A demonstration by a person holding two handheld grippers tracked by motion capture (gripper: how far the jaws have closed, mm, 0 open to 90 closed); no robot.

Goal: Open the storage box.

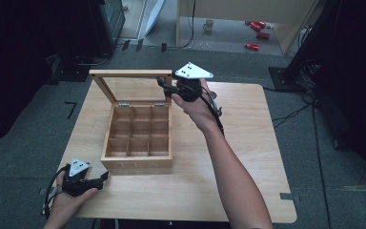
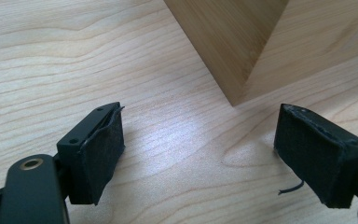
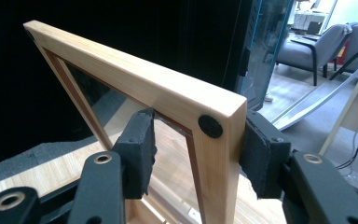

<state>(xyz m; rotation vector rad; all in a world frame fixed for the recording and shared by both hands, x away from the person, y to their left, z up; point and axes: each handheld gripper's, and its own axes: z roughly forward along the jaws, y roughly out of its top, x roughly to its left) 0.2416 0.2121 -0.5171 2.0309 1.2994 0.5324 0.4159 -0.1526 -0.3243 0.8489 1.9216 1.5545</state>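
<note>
Wooden tea box (image 1: pixel 137 143) sits near the middle of the table (image 1: pixel 248 157), its nine compartments bare, its glass-paned lid (image 1: pixel 132 87) standing up and leaning slightly away from me at the far side on two hinges. My right gripper (image 1: pixel 168 88) is at the lid's upper right corner. In the right gripper view that corner (image 3: pixel 216 126) sits between my two black pads: the right pad (image 3: pixel 261 156) lies against the frame's outer edge, while the left pad (image 3: pixel 137 151) is just beside the inner face, a sliver of gap visible, so this is not yet a firm pinch. The lid's long axis runs left to right across the table, parallel to the hinge line, and its free edge points upward. Swinging it down would bring it toward me, over the box. My left gripper (image 1: pixel 106 176) rests low on the table just beside the box's near left corner (image 2: pixel 240 95), jaws wide apart and empty. My right hand is the nearer one to the lid.
</note>
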